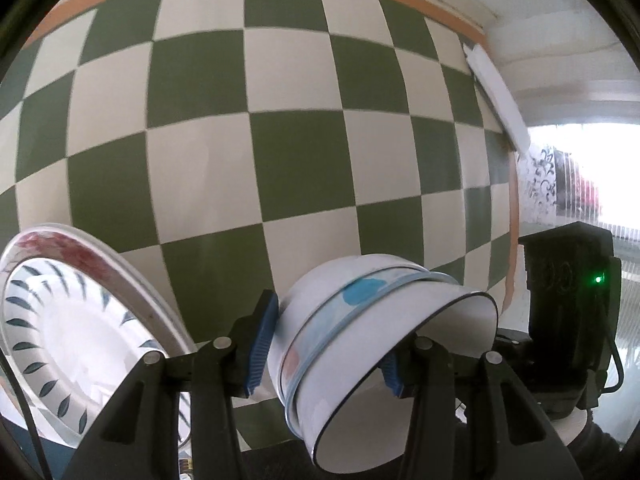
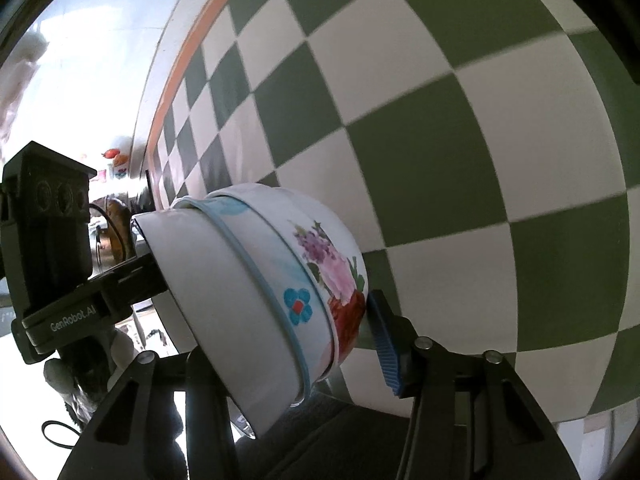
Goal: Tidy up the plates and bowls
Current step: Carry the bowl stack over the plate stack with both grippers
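Observation:
A stack of three nested bowls [image 1: 360,320] lies tipped on its side above a green and white checked surface. The inner bowl is white with a dark rim, the middle one has a pale blue rim, and the outer one [image 2: 336,272] bears pink and red flowers. My left gripper [image 1: 326,352] is shut on the stack, one blue pad [image 1: 260,340] on the outer base and the other inside the inner bowl. My right gripper [image 2: 288,332] holds the same stack. Its right pad [image 2: 382,340] rests against the flowered base, and its left finger is hidden by the bowls.
Two stacked plates [image 1: 80,320], one with blue leaves and one with a red flowered rim, stand tilted at the lower left. The checked surface [image 1: 280,120] ends in an orange border. The right gripper's black body [image 1: 568,300] and the left one's [image 2: 48,220] flank the stack.

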The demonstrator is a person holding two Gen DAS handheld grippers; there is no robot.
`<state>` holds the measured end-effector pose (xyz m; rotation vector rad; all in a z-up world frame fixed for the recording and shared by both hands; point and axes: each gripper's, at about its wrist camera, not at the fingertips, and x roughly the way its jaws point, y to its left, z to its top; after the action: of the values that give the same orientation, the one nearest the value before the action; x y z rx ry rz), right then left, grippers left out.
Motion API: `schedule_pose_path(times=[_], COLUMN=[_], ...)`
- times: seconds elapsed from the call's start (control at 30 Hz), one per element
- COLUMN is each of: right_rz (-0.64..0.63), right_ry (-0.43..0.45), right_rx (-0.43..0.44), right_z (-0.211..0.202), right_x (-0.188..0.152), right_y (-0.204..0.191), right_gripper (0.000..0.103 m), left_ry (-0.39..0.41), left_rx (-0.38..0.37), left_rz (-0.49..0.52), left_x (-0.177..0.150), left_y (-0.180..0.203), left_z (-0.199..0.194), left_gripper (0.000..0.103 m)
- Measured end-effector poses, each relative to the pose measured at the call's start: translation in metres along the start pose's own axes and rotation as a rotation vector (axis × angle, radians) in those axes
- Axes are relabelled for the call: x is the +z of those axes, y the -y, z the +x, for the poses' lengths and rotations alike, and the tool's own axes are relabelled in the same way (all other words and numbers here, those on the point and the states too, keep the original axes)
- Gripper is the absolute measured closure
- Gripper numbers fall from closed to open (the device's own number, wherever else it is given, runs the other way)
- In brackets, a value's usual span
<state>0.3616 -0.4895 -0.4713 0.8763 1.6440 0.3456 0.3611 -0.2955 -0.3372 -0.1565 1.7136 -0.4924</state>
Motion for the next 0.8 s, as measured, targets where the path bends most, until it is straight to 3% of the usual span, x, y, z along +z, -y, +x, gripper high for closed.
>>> schedule_pose_path(times=[0.47,0.8], right_rz=[-0.077,-0.082], right_ry=[-0.005,-0.054], right_rx=[-0.005,0.006], right_z=[0.001,0.055], right_x=[-0.002,-0.017], right_y=[-0.093,-0.137], right_gripper=[0.056,0.058], left_ry=[0.077,0.062], left_rx=[-0.013,0.007], left_rz=[-0.026,-0.054], left_x=[-0.007,-0.022], left_y=[-0.05,-0.119], left_z=[-0.068,-0.088], left_gripper=[0.061,0.061])
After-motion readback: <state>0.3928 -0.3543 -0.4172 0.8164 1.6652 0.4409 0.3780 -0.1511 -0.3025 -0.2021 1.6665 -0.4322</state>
